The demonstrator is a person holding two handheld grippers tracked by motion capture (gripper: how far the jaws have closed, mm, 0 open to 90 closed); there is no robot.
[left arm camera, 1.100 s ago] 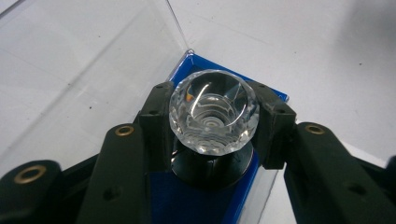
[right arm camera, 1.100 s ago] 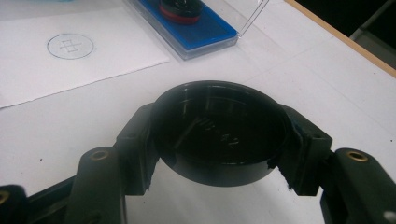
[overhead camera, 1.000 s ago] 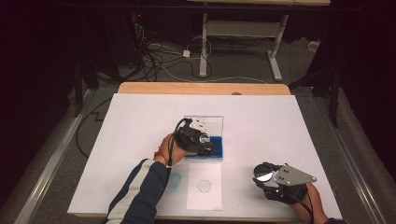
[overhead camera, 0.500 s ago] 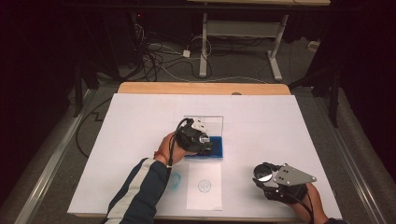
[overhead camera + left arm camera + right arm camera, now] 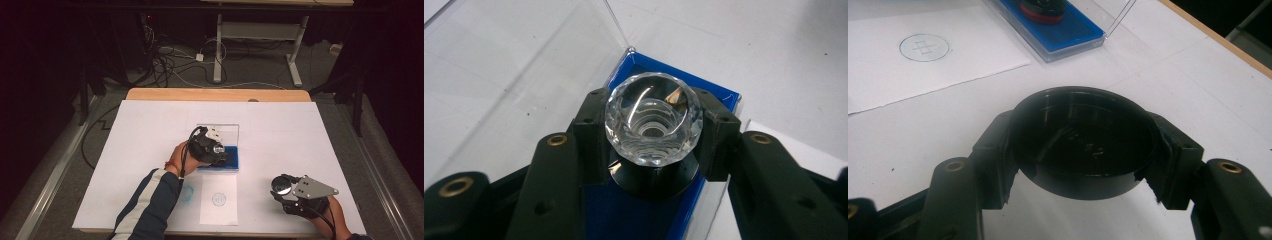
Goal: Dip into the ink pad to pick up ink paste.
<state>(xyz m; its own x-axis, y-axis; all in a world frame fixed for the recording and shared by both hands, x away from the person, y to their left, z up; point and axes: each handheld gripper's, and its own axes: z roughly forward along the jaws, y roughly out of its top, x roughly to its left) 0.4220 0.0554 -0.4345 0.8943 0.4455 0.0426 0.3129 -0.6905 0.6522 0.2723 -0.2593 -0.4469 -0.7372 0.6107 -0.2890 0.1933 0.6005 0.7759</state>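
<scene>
Stillness is the news: against the frames a second back, nothing has shifted. My left tongs (image 5: 651, 132) grip the faceted clear stamp handle (image 5: 653, 117) at frame centre, pressed onto the blue ink pad (image 5: 231, 156) in its clear case (image 5: 225, 131). My right tongs (image 5: 1083, 150) clamp the black cap (image 5: 1082, 145), lower right of the surface (image 5: 150, 130). I judge the stamp is inking; paper (image 5: 218, 198) comes next.

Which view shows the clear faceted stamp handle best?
The left gripper view: the handle sits close up between the jaws, facets plain. The high view shows a small glint under the left gripper. The right gripper view catches the stamp's black-and-red base.
</scene>
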